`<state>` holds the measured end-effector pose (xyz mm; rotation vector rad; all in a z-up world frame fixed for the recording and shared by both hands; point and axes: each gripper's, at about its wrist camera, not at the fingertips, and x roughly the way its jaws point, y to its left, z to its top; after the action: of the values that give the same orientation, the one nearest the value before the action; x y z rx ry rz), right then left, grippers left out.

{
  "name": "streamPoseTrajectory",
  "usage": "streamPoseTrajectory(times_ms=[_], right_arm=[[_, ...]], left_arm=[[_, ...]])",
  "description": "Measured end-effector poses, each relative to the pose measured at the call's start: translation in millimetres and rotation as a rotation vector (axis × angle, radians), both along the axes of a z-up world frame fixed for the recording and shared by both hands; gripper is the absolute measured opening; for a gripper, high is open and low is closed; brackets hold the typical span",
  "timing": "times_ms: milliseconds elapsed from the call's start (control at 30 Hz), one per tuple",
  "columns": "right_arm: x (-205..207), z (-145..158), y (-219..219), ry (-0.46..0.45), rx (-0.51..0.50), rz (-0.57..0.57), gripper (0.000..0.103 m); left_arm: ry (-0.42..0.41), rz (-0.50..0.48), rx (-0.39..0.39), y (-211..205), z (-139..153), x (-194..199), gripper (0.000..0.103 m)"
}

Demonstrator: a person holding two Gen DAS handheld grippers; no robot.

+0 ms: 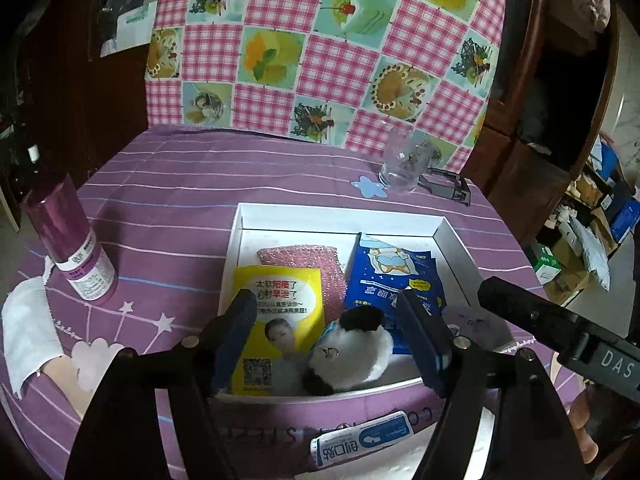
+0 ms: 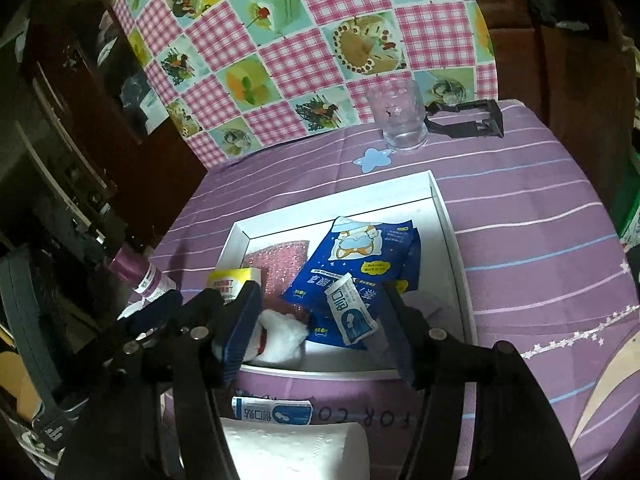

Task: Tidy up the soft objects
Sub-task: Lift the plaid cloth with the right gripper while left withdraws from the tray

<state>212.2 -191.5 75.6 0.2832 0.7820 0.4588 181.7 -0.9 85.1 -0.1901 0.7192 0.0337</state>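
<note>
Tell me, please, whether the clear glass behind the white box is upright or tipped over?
Upright. The glass stands on its base on the purple cloth, rim up, beyond the box. It looks empty.

Dim room; dark wooden cabinet (image 1: pixel 552 92), pink checked cloth (image 1: pixel 320 48) draped behind, purple striped tablecloth (image 1: pixel 192 184)

A white box (image 1: pixel 452 248) crowded with packets and a plush toy (image 1: pixel 352 350) leaves bare floor only along its far wall; a glass (image 1: pixel 404 164) and purple can (image 1: pixel 72 240) flank open striped tablecloth (image 1: pixel 180 184).
</note>
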Motion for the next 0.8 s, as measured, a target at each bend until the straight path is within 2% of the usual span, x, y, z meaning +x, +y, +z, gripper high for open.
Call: streamPoseTrajectory(times_ms=[100,433,567,700,800], right_arm=[[-9,9,0,-0.032,-0.044,0.002,0.061],[-50,29,-3,-0.101,-0.104,0.023,0.061],[-64,27,-5,-0.108,-0.131,0.03,0.061],[-79,19,-10,-0.111,-0.151,0.048,0.061],[-90,13,-13,-0.118,-0.178,0.062,0.061]], left_arm=[[-0.009,0.005,0.001,2,7,-12,0.073],[-0.031,0.007,0.002,6,22,-49,0.073],[-0.025,-0.009,-0.02,7,19,-62,0.073],[-0.012,-0.064,-0.043,11,9,-77,0.073],[-0.012,-0.059,-0.026,14,3,-87,0.073]])
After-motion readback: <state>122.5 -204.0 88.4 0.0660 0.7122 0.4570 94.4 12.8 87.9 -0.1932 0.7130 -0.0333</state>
